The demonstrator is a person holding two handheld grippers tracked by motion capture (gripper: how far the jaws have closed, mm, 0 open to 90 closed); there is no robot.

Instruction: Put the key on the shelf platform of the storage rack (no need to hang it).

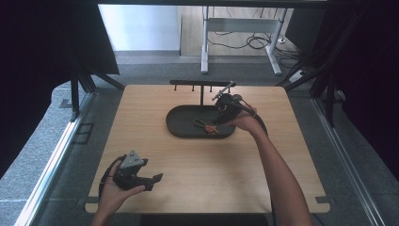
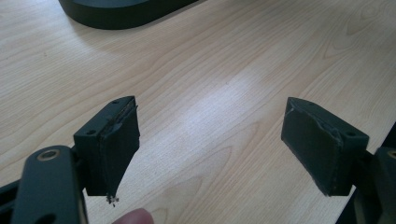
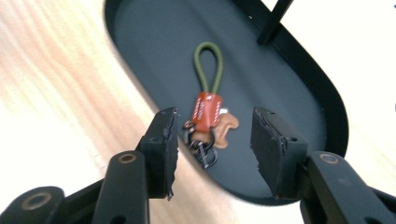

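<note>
Now hovering: right gripper [image 3: 215, 140] over the keychain [image 3: 208, 112], jaws wide apart, gripping nothing. Lying flat in the black oval tray [image 1: 181, 129], toward three o'clock. Left gripper [image 1: 153, 181] at seven o'clock on the counter [image 1: 197, 165], jaws gaping, empty.
</note>
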